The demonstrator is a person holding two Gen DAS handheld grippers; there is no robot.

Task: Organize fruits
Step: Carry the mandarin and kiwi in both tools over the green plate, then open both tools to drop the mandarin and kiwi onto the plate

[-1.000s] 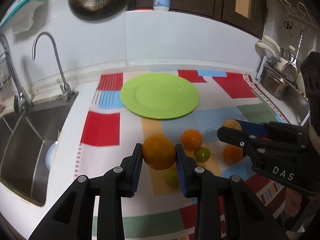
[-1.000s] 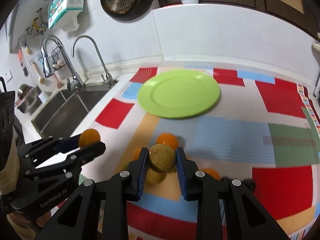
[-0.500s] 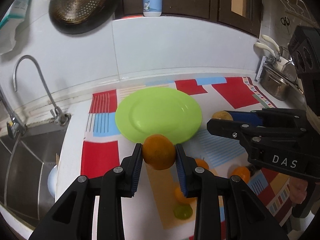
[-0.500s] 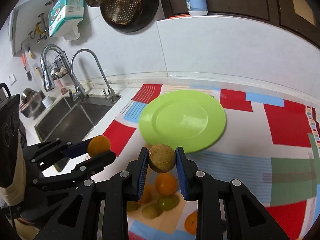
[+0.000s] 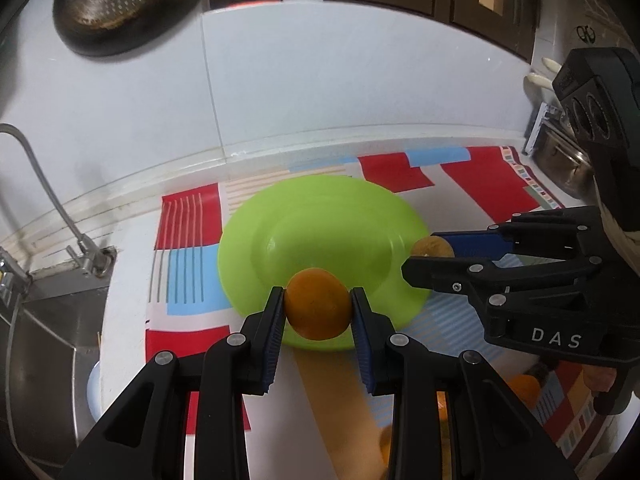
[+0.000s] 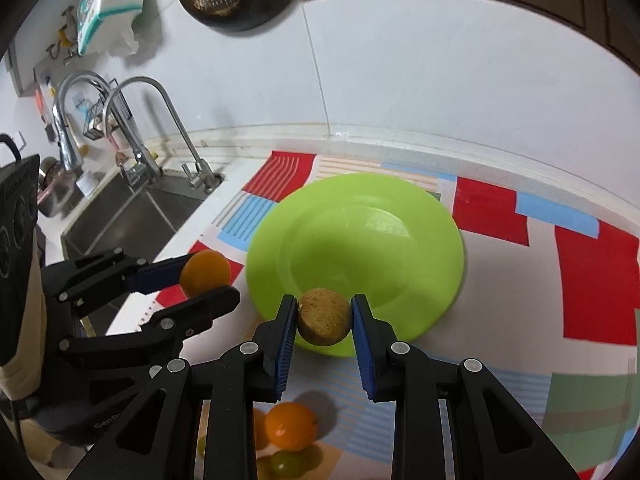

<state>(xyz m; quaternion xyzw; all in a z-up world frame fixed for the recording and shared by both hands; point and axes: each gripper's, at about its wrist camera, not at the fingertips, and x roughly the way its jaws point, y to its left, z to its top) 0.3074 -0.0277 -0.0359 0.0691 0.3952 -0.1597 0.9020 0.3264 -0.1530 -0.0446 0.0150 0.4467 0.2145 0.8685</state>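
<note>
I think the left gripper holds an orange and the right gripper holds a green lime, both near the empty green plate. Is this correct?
Not fully. The right gripper holds a brown, rough-skinned fruit, not a green lime; the right wrist view shows it between the jaws. The rest stands: the left gripper holds an orange, both near the empty green plate.

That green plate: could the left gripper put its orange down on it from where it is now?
Probably yes. The left gripper holds the orange over the near rim of the green plate, which is bare. The right gripper with its brown fruit hangs alongside, not across the path.
</note>
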